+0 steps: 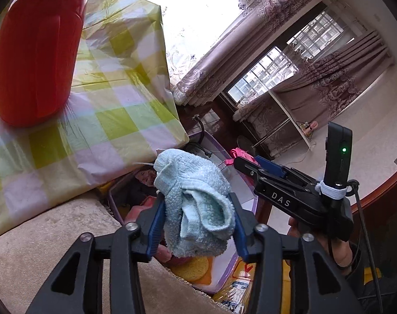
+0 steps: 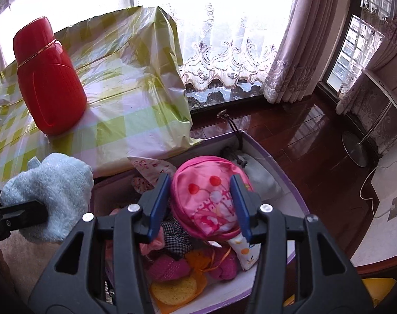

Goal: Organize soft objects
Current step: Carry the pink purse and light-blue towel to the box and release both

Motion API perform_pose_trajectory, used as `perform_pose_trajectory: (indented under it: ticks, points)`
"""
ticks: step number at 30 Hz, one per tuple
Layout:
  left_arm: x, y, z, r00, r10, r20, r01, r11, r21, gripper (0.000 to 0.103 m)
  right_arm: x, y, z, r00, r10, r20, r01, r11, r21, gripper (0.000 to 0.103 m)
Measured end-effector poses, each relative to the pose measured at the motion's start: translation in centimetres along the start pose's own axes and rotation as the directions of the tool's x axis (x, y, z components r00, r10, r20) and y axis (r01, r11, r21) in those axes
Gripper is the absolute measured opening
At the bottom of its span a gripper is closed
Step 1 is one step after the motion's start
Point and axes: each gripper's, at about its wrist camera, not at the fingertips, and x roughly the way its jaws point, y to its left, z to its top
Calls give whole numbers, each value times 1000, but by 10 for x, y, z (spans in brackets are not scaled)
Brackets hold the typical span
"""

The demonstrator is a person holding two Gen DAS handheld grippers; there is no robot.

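Note:
A light blue terry towel (image 1: 196, 204) sits bunched between the blue pads of my left gripper (image 1: 196, 198). The pads flank it without squeezing, so the jaws stand open. It hangs over the near edge of a white box with a purple rim (image 2: 282, 191). In the right wrist view the towel (image 2: 49, 191) shows at the left behind one of the left gripper's fingers (image 2: 20, 212). My right gripper (image 2: 200, 179) is shut on a small pink backpack (image 2: 209, 198) above the box. The box holds pink cloths, a checked cloth and a yellow sponge (image 2: 175, 290). The right gripper (image 1: 247, 161) also shows in the left wrist view.
A red flask (image 2: 49, 78) stands on a table under a green-checked plastic cover (image 2: 125, 99) just behind the box. A beige cushion (image 1: 41, 248) lies at the near left. Dark wooden floor (image 2: 303, 136), curtains and a lamp base (image 2: 355, 149) are to the right.

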Motion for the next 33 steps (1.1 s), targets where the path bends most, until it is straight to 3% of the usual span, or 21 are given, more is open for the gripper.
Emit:
perform_pose_trajectory:
  ticks: [1,3,4,8,15,21,26,33]
  points:
    - [5,0,1,1000,3,-18,-3,1000,-9,69,0,-4,0,1000,-15,-5,15,1000,8,58]
    - [12,0,-1,999,7,-48,-9,1000,-29,73,-1,-10,-1,999,-36,-9,36,999,21,76]
    - [15,0,-4,998,21,-65,-23,999,-36,74,-2,-11,-2,999,-42,-8,42,999,23,77]
    - [21,14,-17,986,82,-145,-100,988,-117,75,-1,-11,-7,998,-48,-34,49,999,16,78]
    - [16,12,-29,979,151,-139,-164,983,-83,77,4,-6,-20,996,-52,-79,53,998,20,78]
    - [23,4,-29,970,186,-157,-196,979,-51,86,3,-5,-22,995,-54,-85,56,998,24,78]
    - [26,4,-28,973,169,-158,-182,981,-70,92,5,-3,-21,995,-49,-89,51,999,18,78]
    - [28,2,-28,970,176,-167,-188,981,-55,95,6,-5,-21,995,-49,-89,51,998,26,78]
